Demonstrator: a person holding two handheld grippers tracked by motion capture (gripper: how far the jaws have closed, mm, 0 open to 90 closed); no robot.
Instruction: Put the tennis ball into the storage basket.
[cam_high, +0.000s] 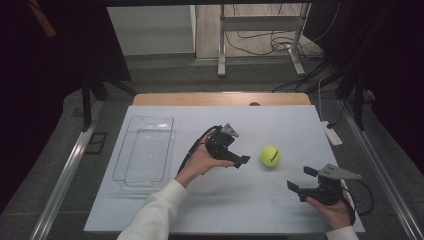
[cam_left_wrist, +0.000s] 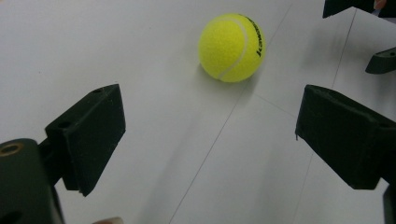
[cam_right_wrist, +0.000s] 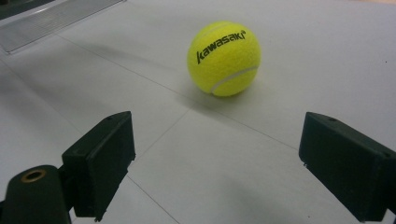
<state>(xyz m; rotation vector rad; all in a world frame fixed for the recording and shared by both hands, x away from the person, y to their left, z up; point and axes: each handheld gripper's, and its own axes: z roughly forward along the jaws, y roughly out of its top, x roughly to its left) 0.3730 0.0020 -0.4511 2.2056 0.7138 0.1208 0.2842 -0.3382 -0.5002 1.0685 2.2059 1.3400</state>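
Note:
A yellow tennis ball (cam_high: 270, 156) printed "kawasaki" rests on the white table top (cam_high: 225, 200), right of centre. My left gripper (cam_high: 239, 150), held in a hand, sits just left of the ball, pointing toward it. In the left gripper view its jaws (cam_left_wrist: 210, 126) stand wide open, with the ball (cam_left_wrist: 232, 46) a short way ahead and untouched. My right gripper (cam_high: 301, 178) is nearer the front right, also open. In the right gripper view the ball (cam_right_wrist: 224, 58) lies ahead of its open jaws (cam_right_wrist: 215, 140), apart from them.
A clear plastic tray (cam_high: 172, 145) lies on the left part of the table, with a corner (cam_right_wrist: 46, 18) seen in the right gripper view. The right gripper's jaw tips (cam_left_wrist: 383, 60) appear beyond the ball in the left gripper view. Cables and metal frame legs (cam_high: 221, 45) stand behind the table.

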